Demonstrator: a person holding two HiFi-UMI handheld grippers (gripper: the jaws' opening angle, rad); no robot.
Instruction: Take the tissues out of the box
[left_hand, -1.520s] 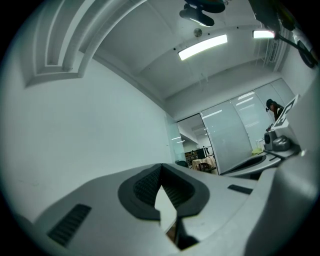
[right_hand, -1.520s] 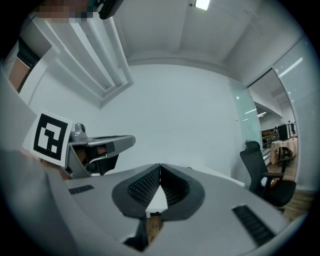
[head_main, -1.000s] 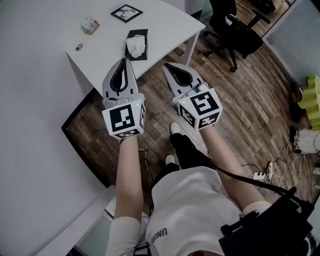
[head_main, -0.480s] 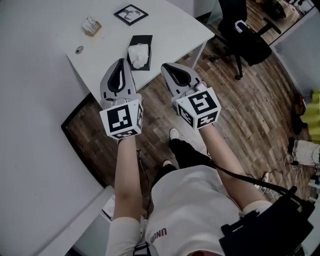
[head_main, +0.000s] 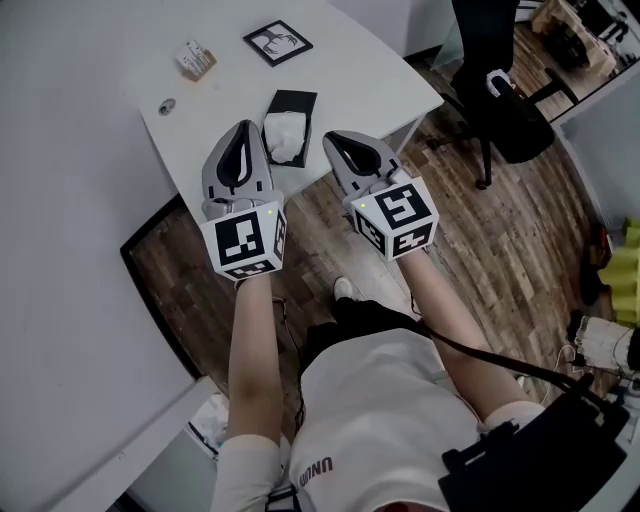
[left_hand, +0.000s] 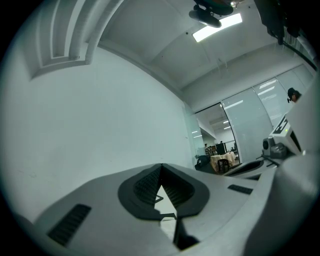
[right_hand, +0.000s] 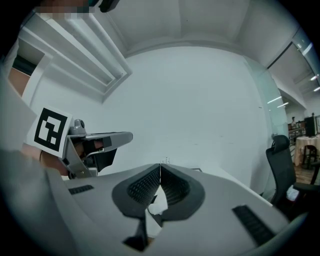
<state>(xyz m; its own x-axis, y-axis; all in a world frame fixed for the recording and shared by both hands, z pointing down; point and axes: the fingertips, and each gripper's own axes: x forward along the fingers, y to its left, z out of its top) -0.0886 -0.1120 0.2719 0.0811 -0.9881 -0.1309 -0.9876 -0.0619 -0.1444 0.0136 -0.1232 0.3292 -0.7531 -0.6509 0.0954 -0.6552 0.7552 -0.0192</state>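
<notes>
White tissue (head_main: 283, 135) untouched; likely approach step.
Left gripper (head_main: 246, 126), right gripper (head_main: 331, 137) closed, empty; next, open one toward box (head_main: 296, 101) at 12 o'clock.

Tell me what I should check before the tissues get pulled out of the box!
1. Tissue box on the white table: ok.
2. A tissue sticks up from the box to grab: ok.
3. Left gripper fingers apart, ready to pinch: not ok, they are shut and hold nothing.
4. Right gripper fingers apart: not ok, also shut and holding nothing.
5. A gripper is at the tissue: not ok, neither one touches it.
6. More tissues are left inside the box: cannot tell.
</notes>
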